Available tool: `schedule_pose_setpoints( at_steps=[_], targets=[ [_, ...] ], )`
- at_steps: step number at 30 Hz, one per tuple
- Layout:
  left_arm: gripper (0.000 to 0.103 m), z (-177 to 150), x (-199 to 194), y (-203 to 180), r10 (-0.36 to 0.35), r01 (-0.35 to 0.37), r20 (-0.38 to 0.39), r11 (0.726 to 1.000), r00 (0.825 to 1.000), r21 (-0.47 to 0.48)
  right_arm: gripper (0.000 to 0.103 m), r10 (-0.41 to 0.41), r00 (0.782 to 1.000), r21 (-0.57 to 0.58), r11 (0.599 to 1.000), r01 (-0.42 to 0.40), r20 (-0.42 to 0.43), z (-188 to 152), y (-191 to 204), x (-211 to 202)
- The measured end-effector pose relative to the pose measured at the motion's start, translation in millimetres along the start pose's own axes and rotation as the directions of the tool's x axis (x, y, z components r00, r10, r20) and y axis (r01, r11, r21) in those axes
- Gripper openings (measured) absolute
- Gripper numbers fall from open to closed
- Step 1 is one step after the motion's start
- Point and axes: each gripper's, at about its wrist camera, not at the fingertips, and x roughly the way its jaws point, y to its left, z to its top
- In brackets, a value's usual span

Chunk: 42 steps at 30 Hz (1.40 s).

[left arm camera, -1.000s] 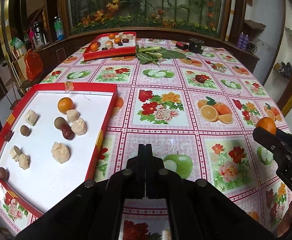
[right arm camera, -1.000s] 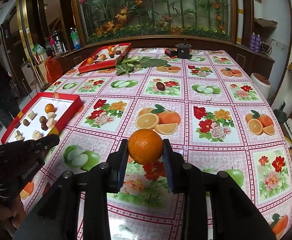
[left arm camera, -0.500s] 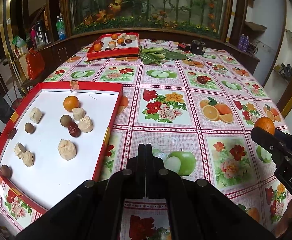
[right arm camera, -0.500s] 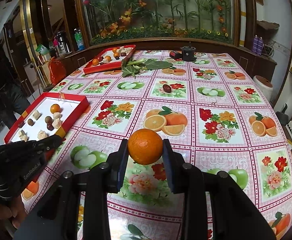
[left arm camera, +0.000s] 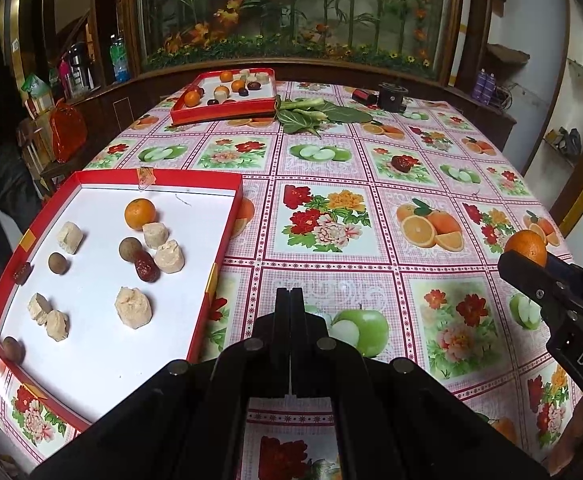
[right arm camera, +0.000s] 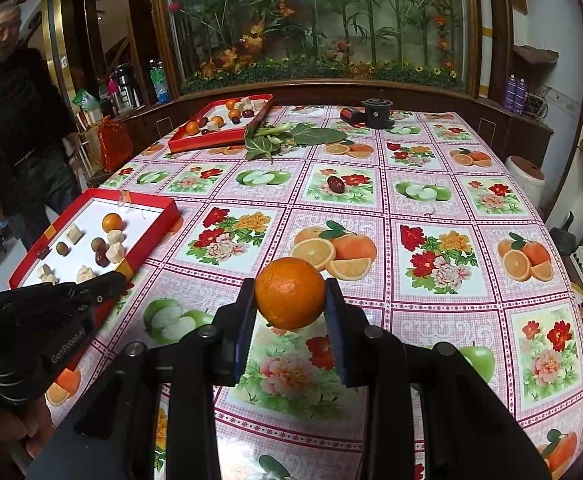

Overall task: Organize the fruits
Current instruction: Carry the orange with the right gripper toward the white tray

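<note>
My right gripper [right arm camera: 290, 298] is shut on an orange [right arm camera: 290, 298], held above the fruit-print tablecloth; the same orange [left arm camera: 526, 246] shows at the right edge of the left wrist view. My left gripper [left arm camera: 290, 300] is shut with nothing in it, just right of the near red tray [left arm camera: 227, 224]. That tray [right arm camera: 155, 236] holds another orange [left arm camera: 140, 213], beige chunks, brown round fruits and a red date [left arm camera: 146, 266]. A lone red date [right arm camera: 335, 184] lies mid-table.
A second red tray [left arm camera: 219, 113] with oranges and dark fruits sits at the far left, green leaves [left arm camera: 315, 114] beside it. A black round object [right arm camera: 377, 113] stands at the far edge. A person in dark clothes [right arm camera: 23, 128] stands left of the table.
Both grippers have drawn back and risen slightly, so the table and near tray appear a little farther away. The orange stays clamped in the right gripper. The person at left has come further into view.
</note>
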Motion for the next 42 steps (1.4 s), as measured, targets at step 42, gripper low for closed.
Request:
schedule_pose_setpoints(
  at_steps=[42],
  targets=[
    [0.000, 22, 0, -30, -0.158, 0.158, -0.002, 0.986, 0.987, 0.055, 0.035, -0.071, 0.997, -0.005, 0.997, 0.072, 0.015, 10, -12, -6]
  ],
)
